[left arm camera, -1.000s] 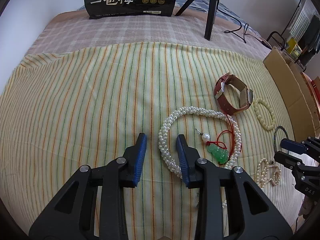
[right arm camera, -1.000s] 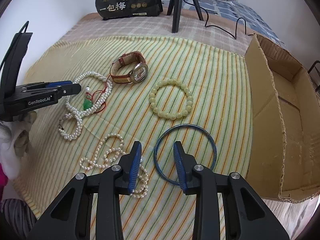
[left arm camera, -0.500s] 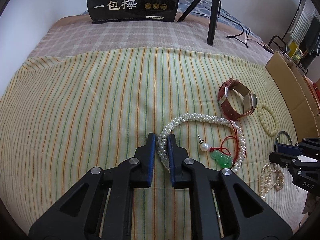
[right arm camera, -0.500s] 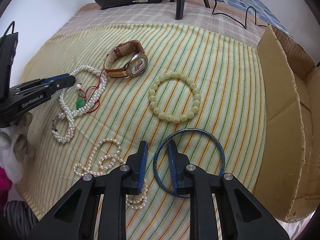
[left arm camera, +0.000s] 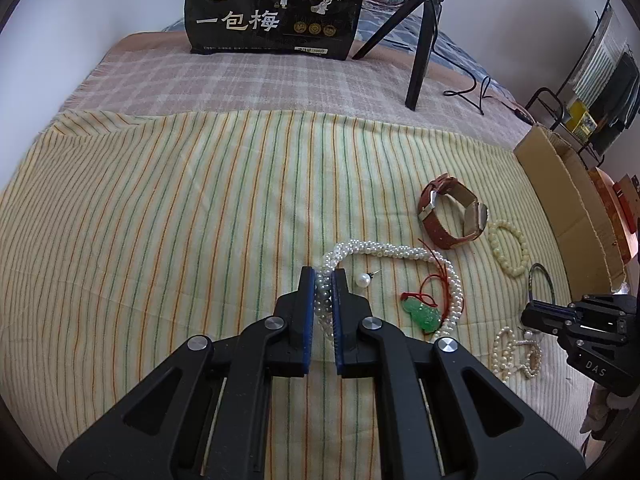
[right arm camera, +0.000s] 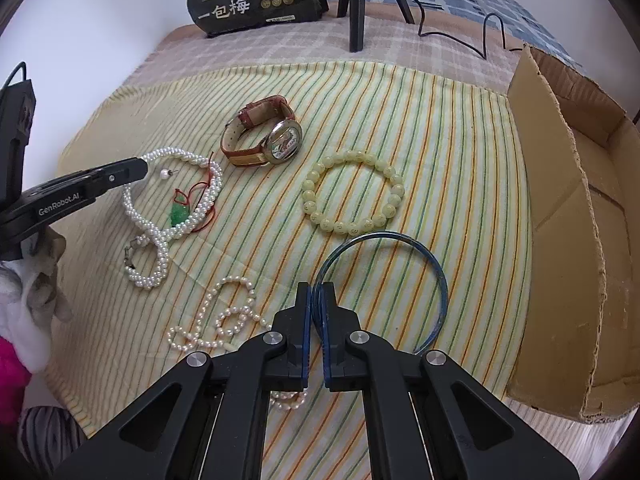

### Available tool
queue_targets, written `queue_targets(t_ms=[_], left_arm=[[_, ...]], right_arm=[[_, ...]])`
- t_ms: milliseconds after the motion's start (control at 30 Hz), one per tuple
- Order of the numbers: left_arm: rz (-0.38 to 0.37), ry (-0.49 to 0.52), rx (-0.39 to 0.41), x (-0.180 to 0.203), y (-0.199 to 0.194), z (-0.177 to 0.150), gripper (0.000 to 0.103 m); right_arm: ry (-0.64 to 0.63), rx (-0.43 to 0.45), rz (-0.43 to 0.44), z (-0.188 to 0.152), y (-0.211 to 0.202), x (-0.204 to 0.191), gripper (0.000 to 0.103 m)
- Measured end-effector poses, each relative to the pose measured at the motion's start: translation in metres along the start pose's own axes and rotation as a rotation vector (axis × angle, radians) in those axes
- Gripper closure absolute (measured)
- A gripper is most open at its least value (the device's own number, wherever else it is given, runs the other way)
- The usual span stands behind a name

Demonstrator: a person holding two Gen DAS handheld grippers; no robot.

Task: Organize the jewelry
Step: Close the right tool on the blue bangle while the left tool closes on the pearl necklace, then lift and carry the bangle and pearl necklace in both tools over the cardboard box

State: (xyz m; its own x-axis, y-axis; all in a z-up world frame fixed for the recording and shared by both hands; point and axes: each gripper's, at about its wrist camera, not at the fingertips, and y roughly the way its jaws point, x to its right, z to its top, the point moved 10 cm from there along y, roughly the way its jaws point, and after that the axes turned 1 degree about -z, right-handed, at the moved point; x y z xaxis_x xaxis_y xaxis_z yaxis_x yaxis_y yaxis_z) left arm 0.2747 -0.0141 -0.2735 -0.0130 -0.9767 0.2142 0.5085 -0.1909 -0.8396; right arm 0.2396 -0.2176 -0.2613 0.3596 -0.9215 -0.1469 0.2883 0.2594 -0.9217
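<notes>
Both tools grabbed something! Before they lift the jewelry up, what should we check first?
1. Left tool shut on the thick pearl necklace: ok.
2. Right tool shut on the blue bangle: ok.
3. Red cord of the green pendant free of the necklace: not ok, it crosses the pearls.
4. Loose pearl earring clear of the necklace: ok, lying inside the loop, apart.
5. Cardboard box open for dropping things in: ok.
6. Thin pearl strand clear of the bangle: cannot tell.
</notes>
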Motion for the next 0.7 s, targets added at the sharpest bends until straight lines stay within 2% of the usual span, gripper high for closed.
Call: queue_targets(t_ms=[367, 700], left_arm=[[-0.072, -0.048, 0.045, 0.005, -0.041, 0.006, 0.097], [-0.115, 0.004, 0.138, 0.033, -0.101, 0.027, 0.097]], right_arm=[[0.019, 0.084, 0.021, -0.007, -0.037, -0.005, 0.100], [0.017, 0.134, 0.012, -0.006, -0.065, -0.007, 0.100]])
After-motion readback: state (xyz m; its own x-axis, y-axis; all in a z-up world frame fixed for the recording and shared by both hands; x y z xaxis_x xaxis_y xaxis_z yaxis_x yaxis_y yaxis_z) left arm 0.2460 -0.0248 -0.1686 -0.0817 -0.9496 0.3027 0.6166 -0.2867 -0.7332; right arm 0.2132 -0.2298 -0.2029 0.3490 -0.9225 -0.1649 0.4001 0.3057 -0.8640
